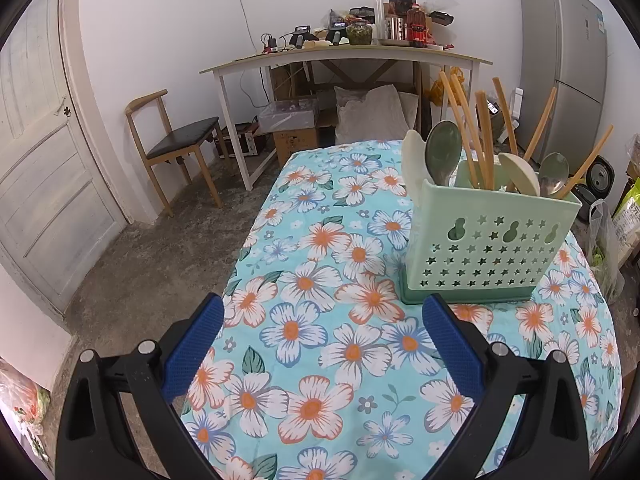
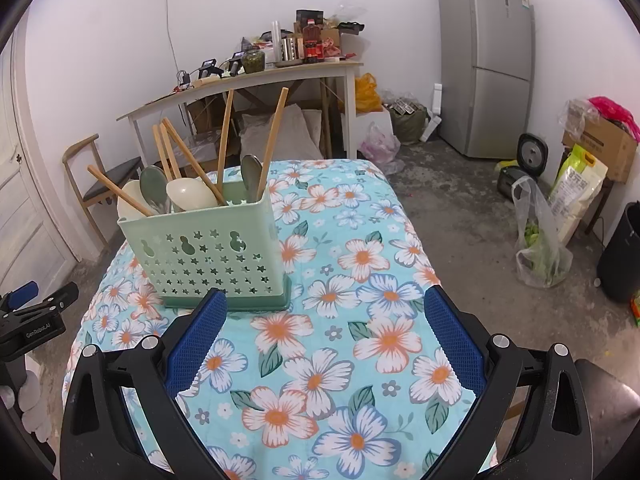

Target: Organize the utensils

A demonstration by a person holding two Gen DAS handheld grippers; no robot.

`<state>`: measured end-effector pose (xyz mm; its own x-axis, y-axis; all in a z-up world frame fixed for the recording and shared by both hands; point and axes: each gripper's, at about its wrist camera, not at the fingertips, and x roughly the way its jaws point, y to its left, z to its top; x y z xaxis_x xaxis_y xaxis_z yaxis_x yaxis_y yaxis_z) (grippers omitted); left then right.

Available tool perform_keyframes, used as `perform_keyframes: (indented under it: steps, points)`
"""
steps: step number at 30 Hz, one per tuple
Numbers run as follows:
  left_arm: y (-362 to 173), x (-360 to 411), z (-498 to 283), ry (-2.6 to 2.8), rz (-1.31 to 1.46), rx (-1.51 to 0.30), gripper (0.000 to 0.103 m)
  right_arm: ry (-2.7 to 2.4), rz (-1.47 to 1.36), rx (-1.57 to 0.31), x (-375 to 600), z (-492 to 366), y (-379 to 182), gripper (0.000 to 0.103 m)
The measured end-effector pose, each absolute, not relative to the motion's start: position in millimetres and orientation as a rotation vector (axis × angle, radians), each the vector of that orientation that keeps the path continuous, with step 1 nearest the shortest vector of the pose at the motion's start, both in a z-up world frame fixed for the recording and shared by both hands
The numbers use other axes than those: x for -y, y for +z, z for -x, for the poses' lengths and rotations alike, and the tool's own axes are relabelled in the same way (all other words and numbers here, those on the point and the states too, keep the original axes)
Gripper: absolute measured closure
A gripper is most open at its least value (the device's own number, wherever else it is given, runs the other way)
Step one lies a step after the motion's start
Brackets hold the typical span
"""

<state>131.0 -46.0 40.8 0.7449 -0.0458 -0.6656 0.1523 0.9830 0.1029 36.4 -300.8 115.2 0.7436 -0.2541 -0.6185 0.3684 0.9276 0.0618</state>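
**Right wrist view: both grippers wide and empty, utensils standing in the green holder**

Right wrist view, right gripper (image 2: 325, 312): blue-padded fingers (image 2: 454, 340) spread wide, nothing between them, poised above the flowered cloth of the worktop (image 2: 360, 360). Just ahead and to the left of the left fingertip: pale green utensil holder (image 2: 200, 252), upright on a darker green tray, front wall pierced with star and gourd shaped holes. Standing inside: wooden chopsticks (image 2: 224, 136) leaning at several angles, cream spoons (image 2: 188, 194), grey-green spoons (image 2: 154, 186) and one metal spoon (image 2: 251, 174), bowls upward. At far left edge of the same view: left gripper (image 2: 36, 300), black body marked "GenRobot.AI", one blue pad visible.

Left wrist view, left gripper (image 1: 323, 312): likewise spread wide, empty, over the cloth near the worktop's left edge. Utensil holder (image 1: 484, 240) ahead and to the right, just beyond the right fingertip, not touching it.

Farther ahead in both views: cluttered white table (image 2: 280, 76) against the wall with bottles and jars, labels too small to read; wooden chair (image 1: 176, 144) to the left; grey fridge (image 2: 492, 60) to the right, blue sticker near the top, writing illegible. On the floor at right: yellow-green sack (image 2: 576, 188) with printed characters, unreadable, and a cardboard box (image 2: 600, 144) with faint print.
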Motion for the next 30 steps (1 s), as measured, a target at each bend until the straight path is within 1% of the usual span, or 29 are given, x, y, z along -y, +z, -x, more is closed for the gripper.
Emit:
perform_keyframes:
  steps: [30]
  points:
    - [36, 43, -132, -0.101, -0.163, -0.728, 0.006, -0.34, -0.186, -0.65, 311, -38, 119, 0.008]
